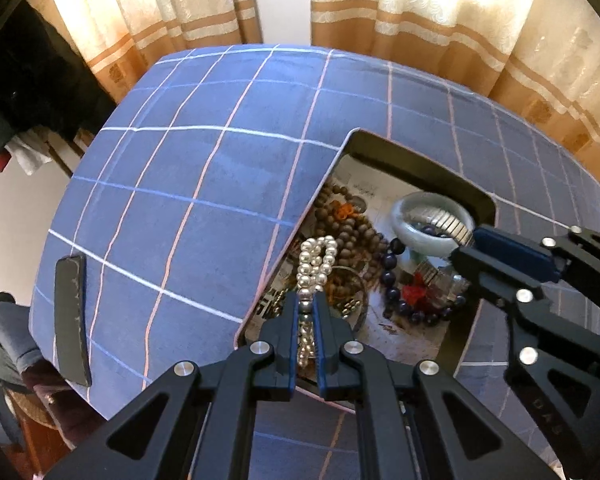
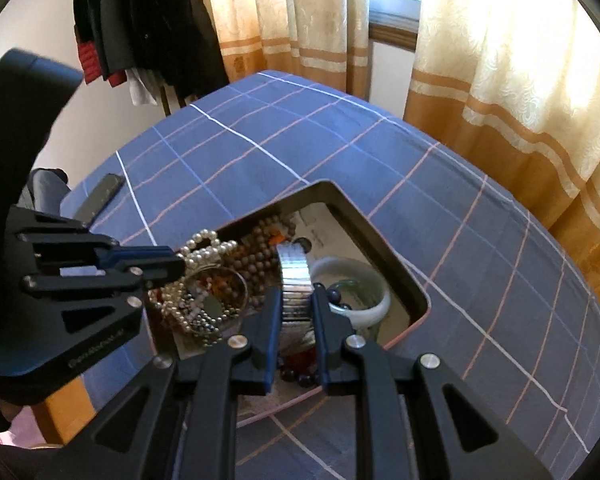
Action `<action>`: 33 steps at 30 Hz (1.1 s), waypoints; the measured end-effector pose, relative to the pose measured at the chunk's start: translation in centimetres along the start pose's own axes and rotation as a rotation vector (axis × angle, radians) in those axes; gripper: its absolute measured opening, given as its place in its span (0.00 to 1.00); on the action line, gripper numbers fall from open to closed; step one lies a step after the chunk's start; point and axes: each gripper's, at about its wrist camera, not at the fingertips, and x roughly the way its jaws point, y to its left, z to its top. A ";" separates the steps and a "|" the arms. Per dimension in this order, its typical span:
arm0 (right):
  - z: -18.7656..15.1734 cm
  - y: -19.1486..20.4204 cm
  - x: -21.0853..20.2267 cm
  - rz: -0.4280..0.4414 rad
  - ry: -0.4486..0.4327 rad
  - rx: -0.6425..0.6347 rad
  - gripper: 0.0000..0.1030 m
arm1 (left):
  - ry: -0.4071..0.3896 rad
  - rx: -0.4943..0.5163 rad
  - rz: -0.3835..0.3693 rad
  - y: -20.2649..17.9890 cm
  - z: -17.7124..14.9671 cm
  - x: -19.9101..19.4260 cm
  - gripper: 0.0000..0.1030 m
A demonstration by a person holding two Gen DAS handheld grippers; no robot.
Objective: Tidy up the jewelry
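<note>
A dark open box [image 1: 424, 168] set among the blue checked cloth holds the jewelry. My left gripper [image 1: 306, 300] is shut on a white pearl strand [image 1: 316, 258], which loops up past the fingertips; it also shows in the right wrist view [image 2: 208, 250]. My right gripper [image 2: 297, 294] is shut on a silver metal stretch band [image 2: 294, 276], seen in the left wrist view [image 1: 440, 220] over a pale jade bangle [image 1: 416, 236]. Brown wooden beads [image 1: 348, 224] and dark blue beads [image 1: 394, 276] lie in the box. The left gripper [image 2: 172, 264] appears at left in the right wrist view.
A blue checked cloth [image 1: 204, 184] covers the table. A flat black object [image 1: 72, 316] lies on it at the left edge. Cream and orange curtains [image 1: 420, 12] hang behind. Dark clothes [image 2: 148, 20] hang at the far left. A chair [image 1: 8, 344] stands beside the table.
</note>
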 end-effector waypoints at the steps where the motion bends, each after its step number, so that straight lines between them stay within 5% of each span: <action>1: 0.0 -0.1 0.0 0.003 0.002 0.002 0.19 | 0.003 -0.009 0.005 0.1 0.0 0.0 0.06; 5: 0.0 -0.5 -0.7 -0.009 -0.009 0.006 0.50 | 0.006 -0.046 0.024 0.9 0.0 -0.4 0.06; 19: -1.0 -3.3 -8.5 -0.082 -0.068 0.068 0.52 | -0.069 -0.156 0.061 2.9 -2.6 -8.1 0.07; 33: -1.3 -4.0 -9.9 -0.085 -0.094 0.065 0.52 | -0.093 -0.173 0.044 2.2 -2.6 -9.1 0.07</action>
